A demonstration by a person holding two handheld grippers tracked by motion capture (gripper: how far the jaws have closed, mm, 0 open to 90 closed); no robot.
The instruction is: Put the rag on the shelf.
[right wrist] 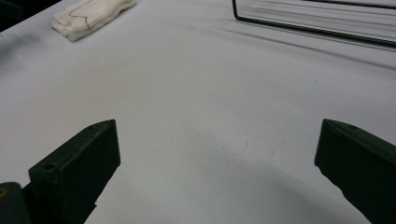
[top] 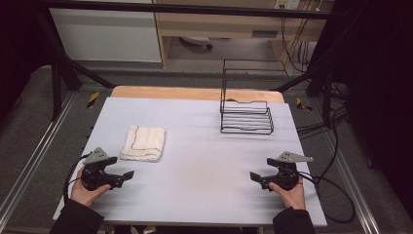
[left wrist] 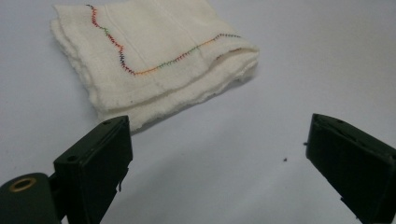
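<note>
Up close, rainbow stitching on the folded cloth [left wrist: 149,56] beyond the released left hand-held gripper [left wrist: 219,158], overhead merely dark

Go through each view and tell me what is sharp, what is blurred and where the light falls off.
High view: the table is evenly lit, the surroundings fall dark, and the wire rack is crisp. Left gripper view: the folded cloth with its coloured stitching is sharp, the near black jaws softer. Right gripper view: the cloth is soft, the rack's wire looks smeared, and a faint shadow lies on the table.
</note>
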